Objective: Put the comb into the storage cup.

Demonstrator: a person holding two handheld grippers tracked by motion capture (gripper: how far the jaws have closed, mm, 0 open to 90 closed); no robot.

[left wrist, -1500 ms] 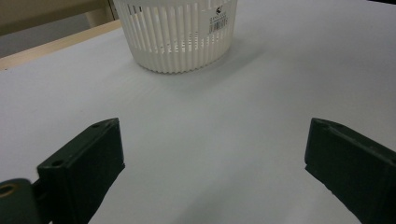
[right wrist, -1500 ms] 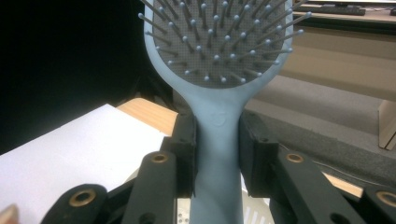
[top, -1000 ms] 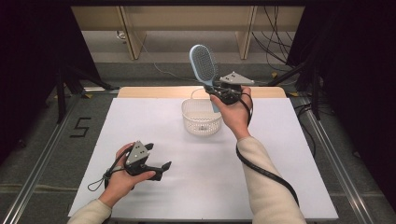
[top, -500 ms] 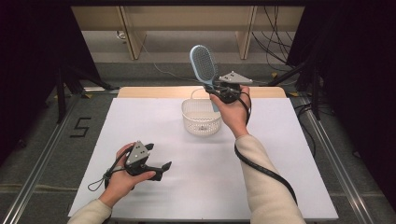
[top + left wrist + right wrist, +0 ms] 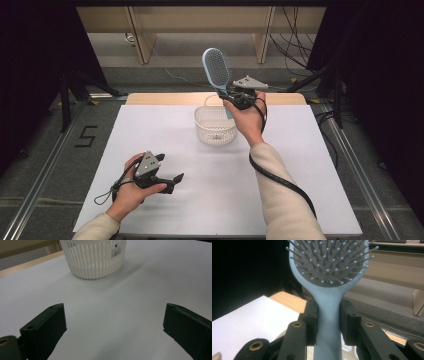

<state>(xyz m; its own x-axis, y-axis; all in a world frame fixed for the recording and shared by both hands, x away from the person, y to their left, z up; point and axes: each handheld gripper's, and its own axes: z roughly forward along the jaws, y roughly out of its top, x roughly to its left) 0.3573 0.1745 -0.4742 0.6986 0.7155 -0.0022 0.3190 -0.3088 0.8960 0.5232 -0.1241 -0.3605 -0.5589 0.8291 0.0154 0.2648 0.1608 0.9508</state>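
Hairbrush [image 5: 216,67] above basket [image 5: 215,125] — basket mid-table [image 5: 310,200], toward the back.

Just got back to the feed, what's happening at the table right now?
A person works at the white table with a hand-held gripper in each hand. The right hand-held gripper is shut on the handle of a light blue hairbrush, holding it upright with the bristle head on top, in the air just behind the white slotted basket. The brush is not in the basket yet. The left hand-held gripper rests low near the front of the table, jaws open with nothing between them, pointing toward the basket.
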